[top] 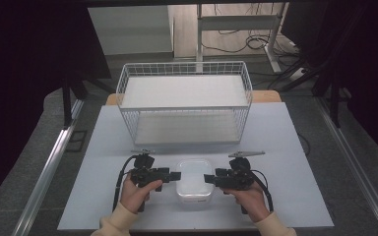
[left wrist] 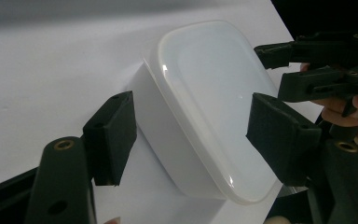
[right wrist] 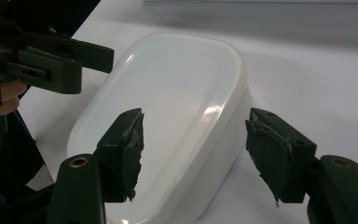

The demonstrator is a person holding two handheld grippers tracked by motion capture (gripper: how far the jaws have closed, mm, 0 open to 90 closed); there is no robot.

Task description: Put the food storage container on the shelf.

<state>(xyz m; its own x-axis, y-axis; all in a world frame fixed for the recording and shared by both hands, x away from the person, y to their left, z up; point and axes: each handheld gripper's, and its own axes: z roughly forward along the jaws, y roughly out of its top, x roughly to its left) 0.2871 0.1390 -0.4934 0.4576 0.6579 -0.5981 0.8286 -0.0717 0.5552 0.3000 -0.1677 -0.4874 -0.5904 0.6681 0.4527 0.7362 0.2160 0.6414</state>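
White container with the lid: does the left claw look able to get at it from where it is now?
Probably yes. The left claw is open, its jaws spread either side of the white container, and nothing lies between them. The right claw faces the container's opposite side but does not block the left one's approach.

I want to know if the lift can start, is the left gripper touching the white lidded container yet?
Apart. In the left gripper view, the left gripper stands open, with white table showing between one jaw and the white lidded container, and the other jaw hanging above its lid.

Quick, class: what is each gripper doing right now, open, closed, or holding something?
Left gripper: open, fingers either side of the white box, holding nothing.
Right gripper: open over the same box, holding nothing.
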